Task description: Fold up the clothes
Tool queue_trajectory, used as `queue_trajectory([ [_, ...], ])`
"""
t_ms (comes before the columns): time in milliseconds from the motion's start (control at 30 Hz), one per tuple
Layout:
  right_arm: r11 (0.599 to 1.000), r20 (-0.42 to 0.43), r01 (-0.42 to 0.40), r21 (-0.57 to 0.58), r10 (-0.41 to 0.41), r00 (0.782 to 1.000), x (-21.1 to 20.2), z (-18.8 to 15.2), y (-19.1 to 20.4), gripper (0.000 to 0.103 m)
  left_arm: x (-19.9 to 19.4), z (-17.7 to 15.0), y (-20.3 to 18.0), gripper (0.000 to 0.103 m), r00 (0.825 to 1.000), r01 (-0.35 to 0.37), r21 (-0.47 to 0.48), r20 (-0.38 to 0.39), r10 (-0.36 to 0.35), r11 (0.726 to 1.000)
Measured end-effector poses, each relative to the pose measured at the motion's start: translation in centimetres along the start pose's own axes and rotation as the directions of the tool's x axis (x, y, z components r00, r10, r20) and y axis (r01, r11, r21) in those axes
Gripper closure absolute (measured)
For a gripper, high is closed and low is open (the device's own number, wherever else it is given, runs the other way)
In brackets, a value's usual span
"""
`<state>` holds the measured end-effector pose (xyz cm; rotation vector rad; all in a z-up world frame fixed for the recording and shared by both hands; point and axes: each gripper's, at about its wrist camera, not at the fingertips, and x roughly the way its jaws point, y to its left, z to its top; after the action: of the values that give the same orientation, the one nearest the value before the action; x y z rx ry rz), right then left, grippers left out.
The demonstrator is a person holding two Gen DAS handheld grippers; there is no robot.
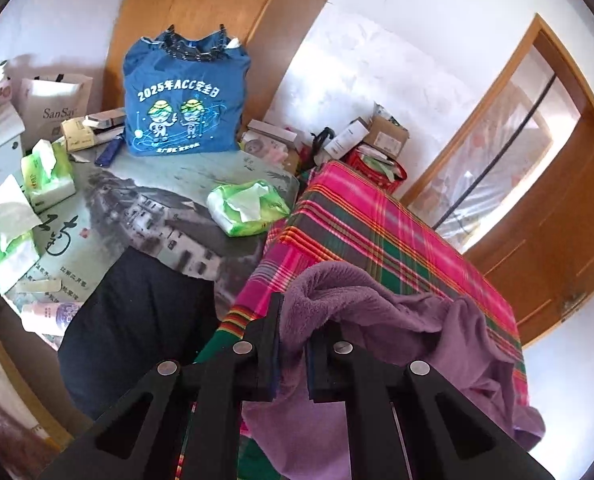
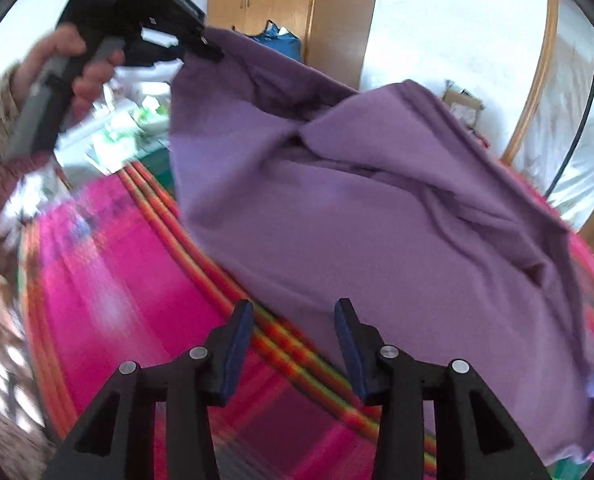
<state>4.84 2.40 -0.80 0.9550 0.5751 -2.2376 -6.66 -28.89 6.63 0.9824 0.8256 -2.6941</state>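
Left tongs (image 1: 293, 344) pinching purple garment (image 2: 357, 200) edge – lifted, right tongs (image 2: 293, 334) wide, empty – over pink plaid cloth (image 2: 117, 280).

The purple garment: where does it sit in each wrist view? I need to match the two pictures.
Left wrist: purple garment fills the lower centre and right, pinched in the left gripper.
Right wrist: it spans the centre and right, lifted at its upper-left corner by the left gripper; right gripper open, empty.
Shared landmark: pink plaid cloth beneath it.
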Motion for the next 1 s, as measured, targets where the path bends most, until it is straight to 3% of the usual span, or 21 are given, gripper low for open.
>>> queue_trajectory([
  [433, 0.994, -0.036, 0.058, 0.093, -0.055, 0.998, -1.1, -1.9, -6.0, 0.054, -0.9, 0.9, 1.6, 0.094, 0.999, -0.028, -0.065, 0.032, 0.030, 0.997],
  [600, 0.986, -0.048, 0.032, 0.164, -0.024, 0.999, -1.5, -2.8, -8.2, 0.054, -1.4, 1.6, 2.1, 0.094, 0.998, -0.041, -0.097, 0.044, 0.045, 0.994],
  [833, 0.994, -0.034, 0.030, 0.103, -0.027, 0.999, -1.1, -2.4, -6.9, 0.054, -2.2, 2.3, 1.9, 0.094, 0.997, -0.038, -0.112, 0.056, 0.045, 0.993],
  [900, 0.994, -0.032, 0.008, 0.114, -0.004, 0.999, -0.7, -2.3, -7.2, 0.056, -2.3, 2.3, 1.9, 0.094, 0.997, -0.043, -0.118, 0.055, 0.049, 0.992],
  [1000, 0.994, -0.030, -0.015, 0.112, 0.019, 0.999, -0.5, -2.1, -7.1, 0.066, -2.2, 2.1, 2.3, 0.094, 0.998, -0.049, -0.135, 0.044, 0.055, 0.990],
])
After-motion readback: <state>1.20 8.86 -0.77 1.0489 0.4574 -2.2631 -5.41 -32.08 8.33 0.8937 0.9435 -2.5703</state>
